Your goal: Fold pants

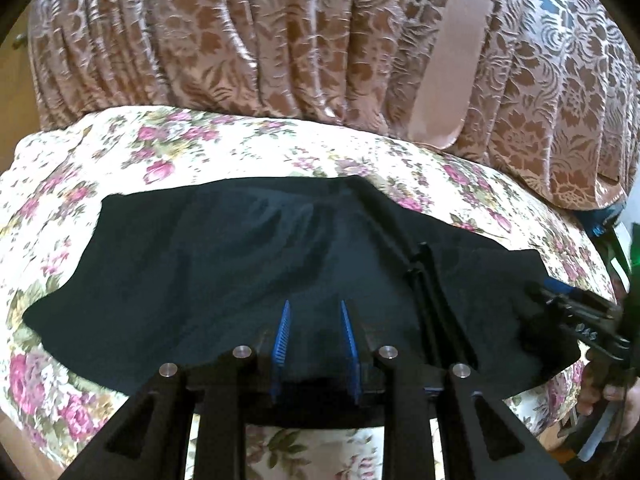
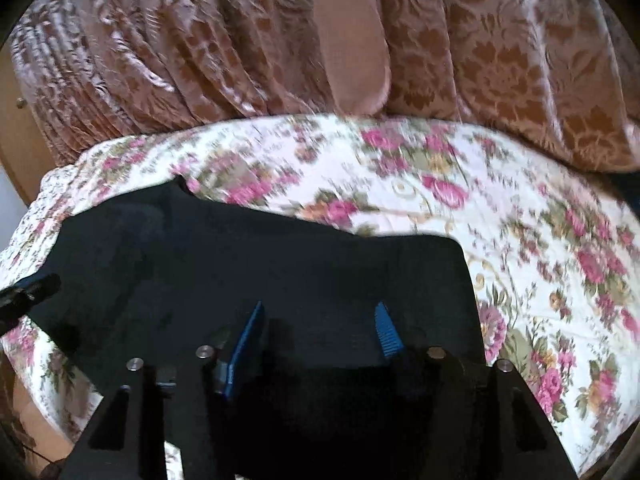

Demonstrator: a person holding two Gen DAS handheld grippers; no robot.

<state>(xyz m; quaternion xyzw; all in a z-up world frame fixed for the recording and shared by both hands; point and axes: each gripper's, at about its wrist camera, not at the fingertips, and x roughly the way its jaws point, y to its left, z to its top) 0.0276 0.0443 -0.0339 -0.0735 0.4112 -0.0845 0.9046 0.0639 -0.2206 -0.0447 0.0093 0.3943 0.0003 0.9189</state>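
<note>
Left gripper (image 1: 316, 316): black angular frame arms, four round silver fasteners, two blue ribbed fingers (image 1: 282, 336) tapering to points. Right gripper (image 2: 320, 316): same black frame, silver fasteners, blue ribbed pads (image 2: 248, 336); picture blurred. At the left view's right edge, bare skin of the person's hand (image 1: 612, 396) shows beside black hardware bearing small pale markings.

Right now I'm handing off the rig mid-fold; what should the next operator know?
Left gripper: open, over the near edge of the black pants, holding nothing.
Right gripper: open wide, over the pants' right end, also holding nothing.
The pants lie spread sideways on the floral bedspread, somewhat wrinkled, in front of the brown curtain.
Done: the pants are laid out; whether any fold is made, I cannot tell.
Left: grasp an edge and fold.
</note>
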